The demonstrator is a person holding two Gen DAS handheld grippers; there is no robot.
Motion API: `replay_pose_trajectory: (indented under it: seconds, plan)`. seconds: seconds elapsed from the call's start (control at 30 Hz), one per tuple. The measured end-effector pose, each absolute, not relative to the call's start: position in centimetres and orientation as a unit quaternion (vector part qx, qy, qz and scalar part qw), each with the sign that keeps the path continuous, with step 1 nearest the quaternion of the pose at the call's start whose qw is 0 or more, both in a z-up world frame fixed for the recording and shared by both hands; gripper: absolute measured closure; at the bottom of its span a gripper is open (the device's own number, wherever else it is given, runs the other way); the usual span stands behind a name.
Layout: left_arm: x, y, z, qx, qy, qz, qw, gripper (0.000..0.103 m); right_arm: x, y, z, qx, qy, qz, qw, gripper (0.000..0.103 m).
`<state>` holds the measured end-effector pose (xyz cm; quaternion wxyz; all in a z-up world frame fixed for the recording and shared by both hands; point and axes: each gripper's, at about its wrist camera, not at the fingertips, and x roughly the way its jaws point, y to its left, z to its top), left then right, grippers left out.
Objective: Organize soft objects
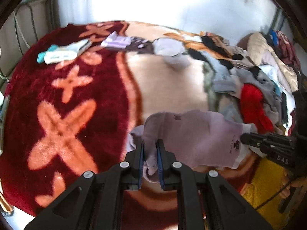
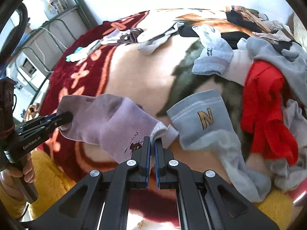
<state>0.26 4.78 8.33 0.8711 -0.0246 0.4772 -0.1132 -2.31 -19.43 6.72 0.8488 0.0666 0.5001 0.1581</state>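
Note:
A lilac sock [image 1: 193, 136] [image 2: 113, 122] is stretched in the air between both grippers above the blanket. My left gripper [image 1: 150, 145] is shut on its toe end, seen from the right wrist view as the left gripper [image 2: 66, 118]. My right gripper [image 2: 152, 143] is shut on the white cuff edge, seen from the left wrist view as the right gripper [image 1: 247, 139]. A grey sock with a gold "N" [image 2: 203, 120] lies just right of the right gripper. A pile of mixed socks [image 1: 249, 80] with a red one [image 2: 266, 105] fills the right side.
Paired socks lie far across the red flowered blanket [image 1: 38, 95]: a teal-white pair [image 1: 57, 54], a purple pair [image 1: 119, 41] and a grey pair [image 1: 172, 51]. A metal bed frame [image 2: 57, 25] and a shelf with bottles [image 2: 51, 3] stand at the left. Yellow fleece [image 2: 49, 170] lies near.

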Motion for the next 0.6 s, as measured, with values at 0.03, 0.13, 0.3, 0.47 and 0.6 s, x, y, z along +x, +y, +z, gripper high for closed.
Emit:
replay_pose_trajectory:
  seconds: [0.03,0.13,0.3,0.47,0.6]
  plan:
    - [0.6,5.0,7.9,-0.027,0.48,-0.113,0.869,0.09,-1.7,-19.1,6.3,0.066,0.504,0.155,0.847,0.098]
    - [1.6,5.3,6.1,-0.031,0.499,-0.103,0.86,0.09,-0.7,-18.7,4.8,0.061,0.516,0.145,0.842,0.098]
    - [2.2,5.4,4.2,-0.034,0.509,-0.087,0.856,0.085,0.3,-18.3,1.8,0.056,0.55,0.126,0.824,0.098]
    - [2.4,5.6,3.8,-0.035,0.509,-0.086,0.856,0.083,0.3,-18.5,1.4,0.062,0.547,0.127,0.825,0.096]
    - [2.0,5.7,4.2,-0.031,0.508,-0.084,0.857,0.079,0.3,-18.8,1.6,0.068,0.547,0.122,0.825,0.09]
